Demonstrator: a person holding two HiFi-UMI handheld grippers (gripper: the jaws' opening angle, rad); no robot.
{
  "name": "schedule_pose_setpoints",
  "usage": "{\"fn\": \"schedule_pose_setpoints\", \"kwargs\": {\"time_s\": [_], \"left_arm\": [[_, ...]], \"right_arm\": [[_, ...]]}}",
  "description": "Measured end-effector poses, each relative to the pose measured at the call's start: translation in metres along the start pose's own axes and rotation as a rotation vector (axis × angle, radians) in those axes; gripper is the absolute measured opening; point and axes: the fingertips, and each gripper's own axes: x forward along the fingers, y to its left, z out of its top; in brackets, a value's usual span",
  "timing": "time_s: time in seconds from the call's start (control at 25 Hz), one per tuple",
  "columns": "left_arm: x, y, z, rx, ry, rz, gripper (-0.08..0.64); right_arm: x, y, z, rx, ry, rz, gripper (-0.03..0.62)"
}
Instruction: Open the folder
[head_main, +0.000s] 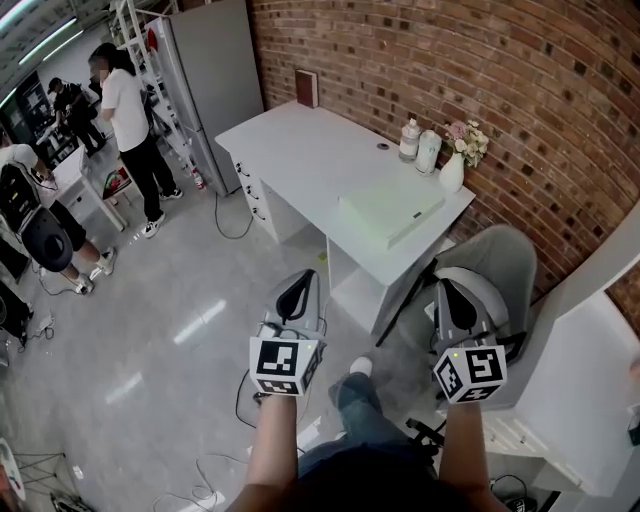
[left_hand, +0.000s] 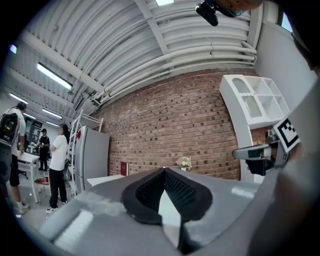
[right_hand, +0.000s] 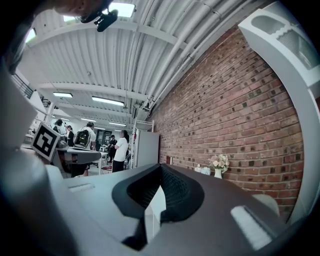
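Much floor (head_main: 245, 268) (grey) between grippers (head_main: 300, 282) (head_main: 450, 290), desk (head_main: 310, 160).

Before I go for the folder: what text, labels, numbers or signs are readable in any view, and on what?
No readable words or numbers in any view.
Left marker cube and right marker cube: black-and-white square patterns only, no letters.
Folder: pale green cover, no print visible.
Bottles beside the flower vase: labels too small to read.
Dark red panel against the brick wall: too small to read.

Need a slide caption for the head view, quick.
Left tongs and right tongs, shut and empty, face the white desk where the green folder lies closed.
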Motion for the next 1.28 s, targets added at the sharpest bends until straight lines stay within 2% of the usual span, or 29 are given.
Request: {"fn": "schedule_pose_setpoints", "kwargs": {"time_s": [0.2,0.6,1.04,1.24,1.28], "left_arm": [[0.036,0.013,-0.008,0.011,0.010,0.001,-0.002],[0.145,0.052,-0.017,0.040,0.043,-0.050,-0.002],[0.278,0.050,-0.038,0.016,0.068,-0.215,-0.002],[0.317,0.035,-0.057,0.014,0.142,-0.293,0.002],[0.322,0.031,-0.060,0.007,0.153,-0.311,0.045]], "right_arm": [[0.040,-0.012,-0.012,0.008,0.006,0.014,0.000],[0.139,-0.053,-0.029,0.044,0.017,-0.030,0.000],[0.221,-0.123,-0.052,0.052,0.087,-0.132,0.002],[0.239,-0.144,-0.060,0.057,0.116,-0.166,0.002],[0.241,-0.148,-0.062,0.057,0.121,-0.172,0.002]]}}
